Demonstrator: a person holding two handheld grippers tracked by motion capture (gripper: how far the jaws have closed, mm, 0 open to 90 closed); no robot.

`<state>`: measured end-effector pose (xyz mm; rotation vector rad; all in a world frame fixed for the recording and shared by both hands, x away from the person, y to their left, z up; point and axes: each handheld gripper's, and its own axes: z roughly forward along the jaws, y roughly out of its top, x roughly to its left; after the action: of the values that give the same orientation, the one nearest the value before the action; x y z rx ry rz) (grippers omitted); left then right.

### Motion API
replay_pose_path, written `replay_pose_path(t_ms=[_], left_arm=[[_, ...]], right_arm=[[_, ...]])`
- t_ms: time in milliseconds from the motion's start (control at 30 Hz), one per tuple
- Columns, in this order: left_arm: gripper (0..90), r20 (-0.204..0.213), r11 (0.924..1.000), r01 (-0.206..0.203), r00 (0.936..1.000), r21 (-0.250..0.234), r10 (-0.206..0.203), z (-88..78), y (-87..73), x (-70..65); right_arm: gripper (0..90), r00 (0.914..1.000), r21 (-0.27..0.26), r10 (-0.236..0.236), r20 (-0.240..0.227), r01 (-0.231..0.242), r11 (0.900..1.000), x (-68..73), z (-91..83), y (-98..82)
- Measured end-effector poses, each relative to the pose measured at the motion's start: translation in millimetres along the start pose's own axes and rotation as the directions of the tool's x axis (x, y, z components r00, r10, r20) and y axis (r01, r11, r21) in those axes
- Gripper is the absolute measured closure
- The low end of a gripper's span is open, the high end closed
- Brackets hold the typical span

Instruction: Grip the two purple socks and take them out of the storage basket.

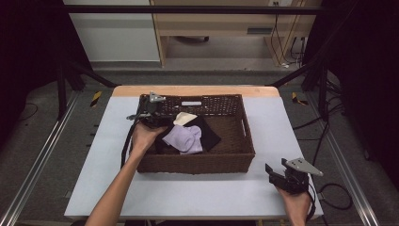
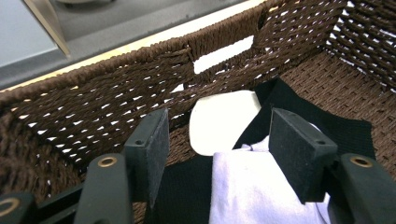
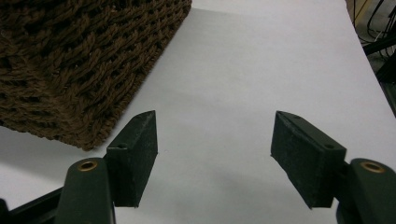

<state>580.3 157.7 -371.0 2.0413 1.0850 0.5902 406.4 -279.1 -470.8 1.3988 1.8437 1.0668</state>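
A dark brown wicker basket [image 1: 193, 162] stands on the white table [image 1: 197, 193]. Inside it lie a lavender sock [image 1: 186, 138], a cream sock [image 1: 184, 117] and a black cloth [image 1: 209, 134]. My left gripper [image 1: 157, 123] reaches down into the basket's left half. In the left gripper view the gripper [image 2: 217, 128] is open, its pads apart above the lavender sock [image 2: 252, 186] and the black cloth [image 2: 182, 186], with the cream sock [image 2: 219, 119] just beyond by the basket wall [image 2: 93, 102]. My right gripper [image 1: 276, 165] hovers open over bare table at the front right, its jaws [image 3: 214, 128] holding nothing.
The basket's corner [image 3: 79, 60] lies to the left of the right gripper, with white table [image 3: 261, 60] stretching ahead. Cables and black frame legs [image 1: 324, 94] stand beyond the table's right edge. A wooden strip [image 1: 195, 90] borders the far edge.
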Motion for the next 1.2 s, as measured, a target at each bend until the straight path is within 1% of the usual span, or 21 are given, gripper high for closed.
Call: replay_pose_path(t_ms=[33,67,167,200,333,467,500,567,633,667,700,733,767,867,900,933,967,1067,1133,1167,1200], left_arm=[[40.3,-0.005,1.0000,-0.007,1.0000,-0.007,0.007,1.6,0.4,-0.6],[41.8,0.017,0.9996,0.001,0.9999,-0.028,0.000,5.5,-0.7,-1.4],[44.9,0.038,0.9999,-0.005,0.9993,-0.010,0.005,10.2,-1.8,-4.0],[45.8,0.037,0.9992,-0.038,0.9986,0.016,0.037,15.3,-3.9,-8.5],[48.5,0.041,0.9958,-0.072,0.9967,0.057,0.070,20.3,-6.6,-11.1],[49.7,0.054,0.9941,-0.070,0.9964,0.083,0.065,23.0,-10.1,-9.1],[49.6,0.057,0.9904,-0.068,0.9965,0.121,0.061,26.5,-12.1,-7.5],[49.6,0.056,0.9891,-0.061,0.9970,0.134,0.054,29.2,-13.3,-7.2],[49.3,0.060,0.9828,-0.059,0.9970,0.175,0.049,35.3,-15.5,-7.6],[49.3,0.060,0.9828,-0.059,0.9970,0.175,0.049,35.3,-15.5,-7.6],[49.6,0.064,0.9762,-0.080,0.9956,0.201,0.068,38.2,-16.5,-8.1],[49.9,0.064,0.9762,-0.080,0.9956,0.201,0.068,38.2,-16.5,-8.1],[50.2,0.059,0.9706,-0.096,0.9946,0.221,0.085,40.0,-17.2,-9.3],[50.7,0.072,0.9669,-0.100,0.9938,0.235,0.085,41.7,-18.2,-9.8],[50.8,0.080,0.9612,-0.107,0.9928,0.254,0.089,43.7,-19.3,-10.4],[50.8,0.080,0.9612,-0.107,0.9928,0.254,0.089,43.7,-19.3,-10.4],[50.8,0.087,0.9548,-0.114,0.9918,0.274,0.094,45.7,-20.4,-10.9],[50.6,0.086,0.9498,-0.118,0.9916,0.290,0.097,47.2,-21.1,-11.9],[50.8,0.085,0.9389,-0.121,0.9914,0.322,0.099,49.3,-22.4,-12.4],[51.0,0.085,0.9389,-0.121,0.9914,0.322,0.099,49.3,-22.4,-12.4],[51.0,0.083,0.9334,-0.125,0.9912,0.336,0.103,50.6,-23.1,-12.8]], right_arm=[[31.9,1.0000,-0.001,-0.005,0.004,0.005,1.000,-0.2,0.4,-0.2],[32.1,1.0000,0.000,-0.004,0.004,0.004,1.000,-0.2,0.4,-0.2],[33.1,1.0000,0.002,-0.005,0.003,0.005,1.000,-0.3,0.3,-0.3],[34.6,1.0000,0.007,-0.006,0.001,0.005,1.000,-0.3,0.4,-0.5],[37.4,1.0000,0.023,-0.006,-0.001,0.006,1.000,1.1,0.7,-0.9],[39.5,0.9999,0.034,-0.010,0.001,0.010,0.999,1.4,1.6,-1.1],[40.1,0.9999,0.037,-0.013,-0.002,0.013,0.999,1.1,2.6,-1.5],[40.3,0.9999,0.038,-0.013,-0.003,0.013,0.999,1.1,2.7,-1.6],[40.6,0.9998,0.037,-0.017,-0.003,0.017,0.999,1.4,2.0,-1.6],[40.6,0.9998,0.037,-0.017,-0.003,0.017,0.999,1.4,2.0,-1.6],[40.8,0.9999,0.037,-0.016,-0.004,0.017,0.999,1.2,1.9,-1.6],[40.8,0.9999,0.037,-0.016,-0.004,0.017,0.999,1.2,1.9,-1.6],[41.2,0.9998,0.039,-0.021,-0.005,0.021,0.999,1.3,2.2,-1.7],[41.6,0.9997,0.040,-0.023,-0.008,0.023,0.999,1.7,2.3,-1.8],[41.7,0.9996,0.040,-0.028,-0.010,0.028,0.999,1.9,2.3,-1.9],[41.7,0.9996,0.040,-0.028,-0.010,0.028,0.999,1.9,2.3,-1.9],[41.7,0.9996,0.040,-0.027,-0.010,0.028,0.999,1.7,2.1,-1.9],[41.6,0.9997,0.040,-0.023,-0.009,0.023,0.999,1.7,1.8,-1.8],[41.4,0.9996,0.040,-0.028,-0.010,0.028,0.999,1.7,2.0,-1.9],[41.4,0.9996,0.040,-0.028,-0.010,0.028,0.999,1.7,2.0,-1.9],[41.4,0.9995,0.040,-0.028,-0.010,0.029,0.999,1.8,2.1,-1.9]])
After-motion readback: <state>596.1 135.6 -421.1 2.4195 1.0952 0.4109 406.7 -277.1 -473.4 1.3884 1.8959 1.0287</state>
